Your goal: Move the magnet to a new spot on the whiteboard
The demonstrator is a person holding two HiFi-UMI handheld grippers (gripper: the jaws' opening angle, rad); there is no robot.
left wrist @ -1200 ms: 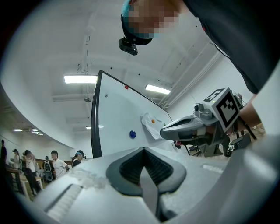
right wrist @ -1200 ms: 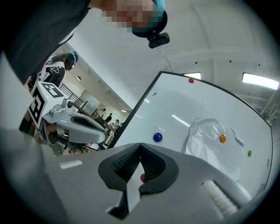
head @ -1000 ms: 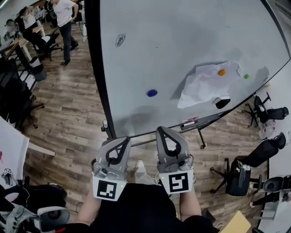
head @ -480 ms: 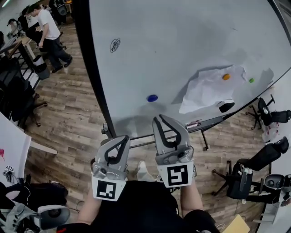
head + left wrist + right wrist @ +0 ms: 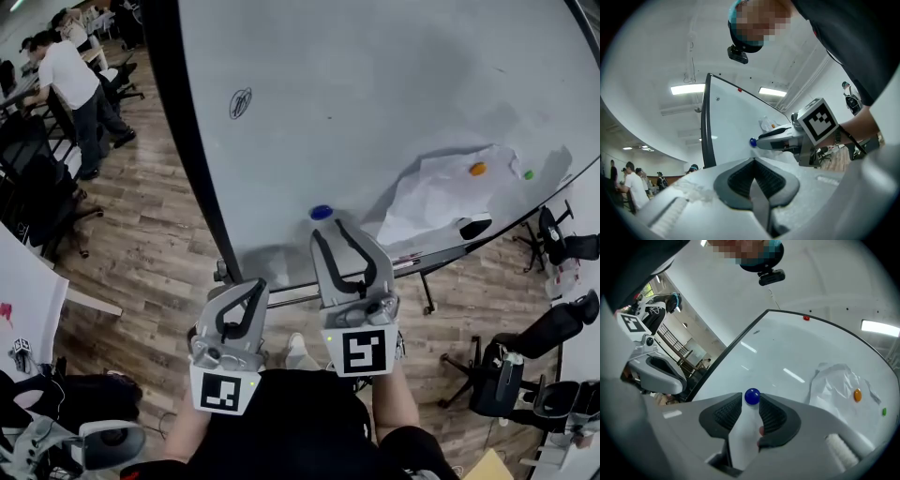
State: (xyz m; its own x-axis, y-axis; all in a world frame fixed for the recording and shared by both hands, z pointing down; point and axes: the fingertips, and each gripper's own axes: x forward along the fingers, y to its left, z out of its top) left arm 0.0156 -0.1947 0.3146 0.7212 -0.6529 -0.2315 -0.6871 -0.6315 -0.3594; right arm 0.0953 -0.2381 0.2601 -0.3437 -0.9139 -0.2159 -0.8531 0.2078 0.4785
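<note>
Nearest: left gripper (image 5: 257,283), short of whiteboard (image 5: 375,84), jaws closed, nothing between them. Next: right gripper (image 5: 330,227), raised at whiteboard's lower edge, jaws have just been opening, now apart. Blue magnet (image 5: 322,212) on whiteboard, low, near its left frame, between jaw tips, not pinched. Farther right on whiteboard: crumpled paper (image 5: 436,192), orange magnet (image 5: 477,170) on it. Green magnet (image 5: 528,174) just beyond.

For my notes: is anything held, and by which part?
Nothing is held. On the right gripper, the jaws have just been opening; the blue magnet sits free at their tips.
</note>
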